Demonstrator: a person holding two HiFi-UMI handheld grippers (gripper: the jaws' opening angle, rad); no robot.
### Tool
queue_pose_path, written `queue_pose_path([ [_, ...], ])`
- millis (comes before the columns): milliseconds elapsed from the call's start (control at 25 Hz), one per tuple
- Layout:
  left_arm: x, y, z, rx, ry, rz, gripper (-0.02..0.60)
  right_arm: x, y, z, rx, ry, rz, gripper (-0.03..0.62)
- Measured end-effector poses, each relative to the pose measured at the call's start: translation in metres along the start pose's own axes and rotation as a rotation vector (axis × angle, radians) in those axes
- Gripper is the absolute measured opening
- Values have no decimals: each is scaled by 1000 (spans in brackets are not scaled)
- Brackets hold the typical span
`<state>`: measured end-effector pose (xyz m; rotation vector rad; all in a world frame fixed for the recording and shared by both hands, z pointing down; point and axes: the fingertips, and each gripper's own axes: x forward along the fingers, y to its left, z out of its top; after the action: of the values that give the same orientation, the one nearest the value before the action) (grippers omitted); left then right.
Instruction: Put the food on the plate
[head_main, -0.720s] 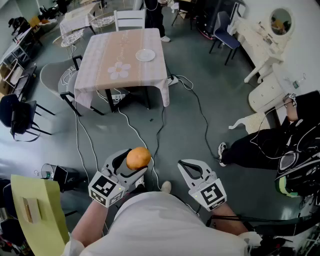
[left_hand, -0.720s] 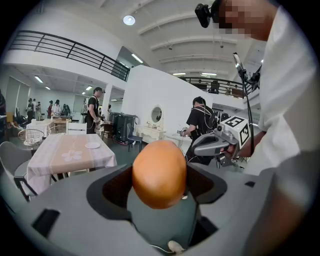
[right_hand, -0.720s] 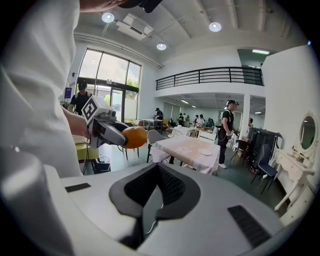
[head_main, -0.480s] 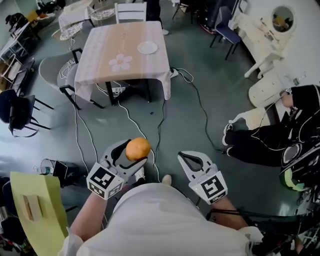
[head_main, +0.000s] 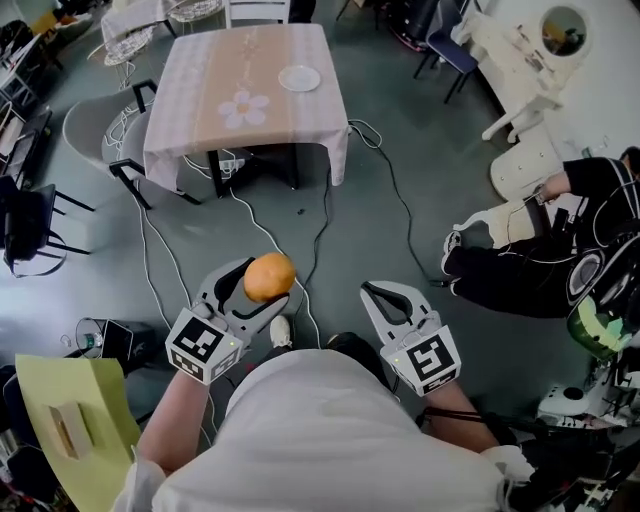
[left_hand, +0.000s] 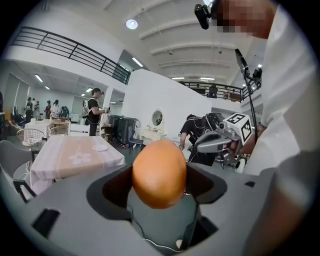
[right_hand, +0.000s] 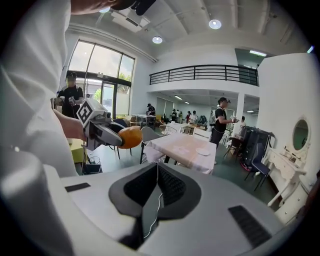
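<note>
Left gripper: near left, jaws wide and pressed on either side of the orange, which it held up over the floor.
Right gripper: near right, jaws closed together with nothing between them.
Plate: white, bare, on the far table, toward its right edge.
Orange and plate: well apart.

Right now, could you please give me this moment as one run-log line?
left tool: shut on round orange food | right tool: shut, empty | small white plate: empty, on pink-clothed table
</note>
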<state>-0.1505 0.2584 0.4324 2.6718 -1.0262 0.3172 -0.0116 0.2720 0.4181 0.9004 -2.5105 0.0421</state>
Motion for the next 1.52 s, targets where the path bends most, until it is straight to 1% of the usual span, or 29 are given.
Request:
queue_pose_path([
  [120, 5, 14, -2, -3, 11, -18, 351, 8, 1, 5, 3, 0, -9, 15],
  [280, 24, 29, -2, -12, 28, -37, 351, 18, -11, 6, -8, 8, -11, 19],
  [360, 40, 38, 1, -12, 36, -47, 351, 26, -27, 3, 0, 15, -25, 62],
  [440, 63, 45, 8, -8, 44, -53, 351, 35, -49, -1, 12, 22, -31, 101],
  [560, 102, 61, 33, 17, 47, -33, 351, 48, -94, 2, 37, 8, -23, 101],
  [640, 129, 69, 51, 41, 48, -18, 351, 54, -128, 8, 36, -16, -18, 101],
  [720, 157, 79, 67, 67, 55, -5, 351, 60, -161, 15, 2, -39, -16, 101],
  [840, 194, 99, 86, 81, 61, 24, 351, 66, -206, 20, -49, -64, -8, 101],
  [960, 225, 116, 99, 95, 68, 62, 351, 65, -243, 10, -33, -66, -11, 101],
  [1080, 254, 137, 108, 82, 81, 82, 351, 72, -274, 2, -11, -65, -15, 101],
  [1200, 273, 165, 106, 97, 117, 99, 351, 83, -291, -1, 25, -63, -17, 101],
  [1320, 294, 204, 105, 111, 145, 123, 351, 103, -309, 0, 52, -53, -29, 101],
  [1400, 306, 231, 105, 119, 160, 128, 351, 116, -324, 6, 63, -50, -56, 101],
  [1520, 328, 276, 106, 143, 180, 120, 351, 136, -353, 19, 67, -46, -129, 101],
])
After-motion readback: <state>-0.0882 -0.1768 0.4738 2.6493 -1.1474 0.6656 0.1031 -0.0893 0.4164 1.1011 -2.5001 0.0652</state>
